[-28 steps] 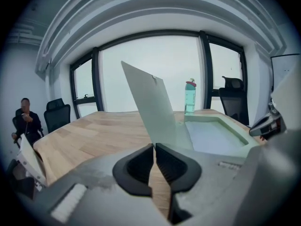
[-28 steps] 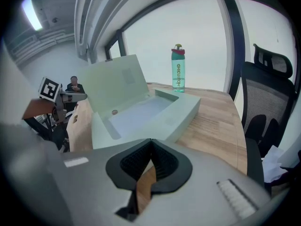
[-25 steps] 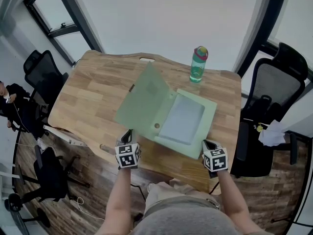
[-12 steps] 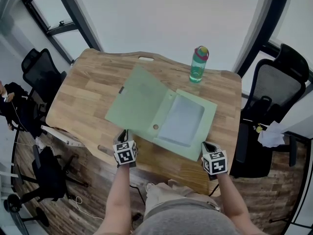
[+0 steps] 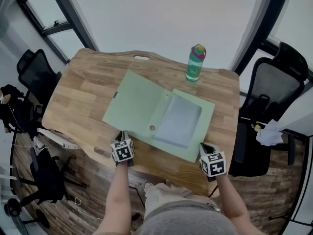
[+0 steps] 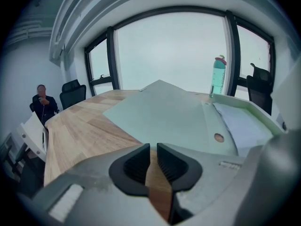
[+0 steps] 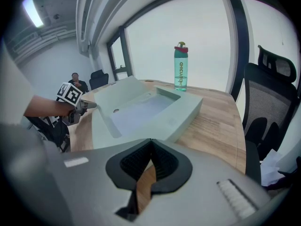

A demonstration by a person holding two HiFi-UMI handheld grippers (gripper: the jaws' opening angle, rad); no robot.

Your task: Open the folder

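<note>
Only the head view shows the whole layout. The light green folder (image 5: 137, 106) lies open on the wooden table (image 5: 83, 92), its cover spread flat to the left. Its box-like base sits to the right with pale sheets inside. The left gripper (image 5: 122, 137) sits at the cover's near edge, and the right gripper (image 5: 206, 148) is just beside the base's near right corner.

The left gripper view adds the state of its fingers (image 6: 136, 166). They stand a narrow slit apart with only bare table (image 6: 80, 131) showing between them and nothing held. The folder (image 6: 164, 112) begins just beyond their tips, and a round hole (image 6: 218, 137) in its spine lies to the right.

The right gripper view shows its fingers (image 7: 162, 161) meeting at the tips, with nothing gripped. The folder (image 7: 136, 102) lies a little ahead of them, apart, across a strip of table (image 7: 216, 117). This view alone catches the left gripper (image 7: 91, 105) from the side, its tips at the folder's far edge.

A teal water bottle (image 5: 194, 65) with a pink lid stands upright beyond the folder, near the table's far edge and well clear of both grippers. Both gripper views show it too (image 6: 217, 76) (image 7: 180, 67).

Black office chairs stand to the right (image 5: 274, 87) and left (image 5: 36, 77) of the table. A seated person (image 6: 42, 102) is off to the left. Nothing lies between either gripper and the folder.
</note>
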